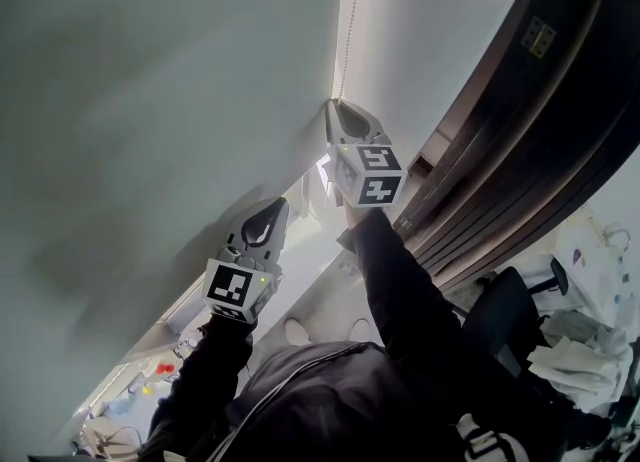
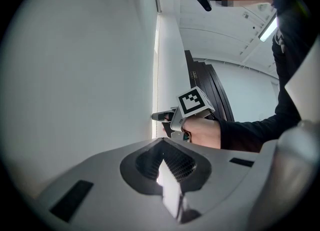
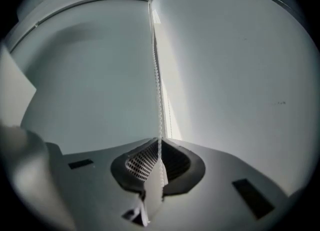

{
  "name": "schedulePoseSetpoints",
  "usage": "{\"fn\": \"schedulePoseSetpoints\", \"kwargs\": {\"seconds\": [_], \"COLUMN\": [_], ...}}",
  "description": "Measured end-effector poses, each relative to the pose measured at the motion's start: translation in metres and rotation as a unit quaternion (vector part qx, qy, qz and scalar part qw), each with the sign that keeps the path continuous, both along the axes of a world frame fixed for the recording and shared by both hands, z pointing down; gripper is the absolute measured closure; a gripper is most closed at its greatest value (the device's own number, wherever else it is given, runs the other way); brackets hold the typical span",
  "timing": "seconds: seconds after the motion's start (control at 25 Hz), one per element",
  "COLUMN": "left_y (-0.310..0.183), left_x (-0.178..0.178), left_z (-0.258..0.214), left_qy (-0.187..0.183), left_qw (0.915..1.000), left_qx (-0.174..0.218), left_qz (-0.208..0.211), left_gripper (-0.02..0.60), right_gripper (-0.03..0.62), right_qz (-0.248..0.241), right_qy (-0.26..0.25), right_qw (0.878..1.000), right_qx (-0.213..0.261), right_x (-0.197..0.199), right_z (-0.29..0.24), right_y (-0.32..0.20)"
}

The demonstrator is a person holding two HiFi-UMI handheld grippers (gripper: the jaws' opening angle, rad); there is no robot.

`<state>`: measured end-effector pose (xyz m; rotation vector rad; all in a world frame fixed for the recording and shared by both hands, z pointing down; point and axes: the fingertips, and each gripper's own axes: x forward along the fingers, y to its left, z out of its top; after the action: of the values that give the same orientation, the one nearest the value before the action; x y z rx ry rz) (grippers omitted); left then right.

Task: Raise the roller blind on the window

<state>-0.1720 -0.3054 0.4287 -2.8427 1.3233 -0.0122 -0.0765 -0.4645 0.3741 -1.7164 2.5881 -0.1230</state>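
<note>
Onlooker: Blind [image 1: 150,100] is down, I think. Smooth, flat grey cloth hides the window everywhere I look.

Friend: So the pulling up is left to do?

Onlooker: Mostly, yes. The bead chain [image 1: 345,20], tiny round white balls on a string, hangs at the blind's edge. The right tool [image 1: 336,105] pinches it up high. The left tool [image 1: 270,212], hard grey plastic, is squeezed shut lower down. I can't tell if it has the chain.

We see a pale sill [image 1: 185,312] running toward the lower left. Near its left end a few small things lie on it, among them a red thing [image 1: 183,349] and a yellow thing [image 1: 148,388], too small for us to name.
</note>
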Motion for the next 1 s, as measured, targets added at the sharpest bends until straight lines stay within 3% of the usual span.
{"fn": "schedulePoseSetpoints", "kwargs": {"seconds": [0.24,0.52,0.76,1.0], "left_y": [-0.003,0.004,0.017,0.024], "left_x": [0.004,0.012,0.033,0.043], "left_z": [-0.008,-0.006,-0.018,-0.020], "left_qy": [0.011,0.002,0.012,0.000], "left_qw": [0.9998,0.9999,0.9997,0.9994], "left_qx": [-0.013,0.005,-0.005,0.009], "left_qz": [-0.005,-0.016,-0.020,-0.032], "left_gripper": [0.575,0.575,0.575,0.575], "right_gripper": [0.576,0.575,0.572,0.577], "right_qz": [-0.047,-0.090,-0.124,-0.177], "right_qy": [0.014,0.046,0.047,0.025], "right_qw": [0.999,0.994,0.990,0.984], "right_qx": [0.018,0.029,0.044,0.012], "right_x": [-0.010,-0.010,-0.006,-0.002], "right_z": [-0.002,-0.004,-0.013,0.006], "right_y": [0.019,0.055,0.076,0.099]}}
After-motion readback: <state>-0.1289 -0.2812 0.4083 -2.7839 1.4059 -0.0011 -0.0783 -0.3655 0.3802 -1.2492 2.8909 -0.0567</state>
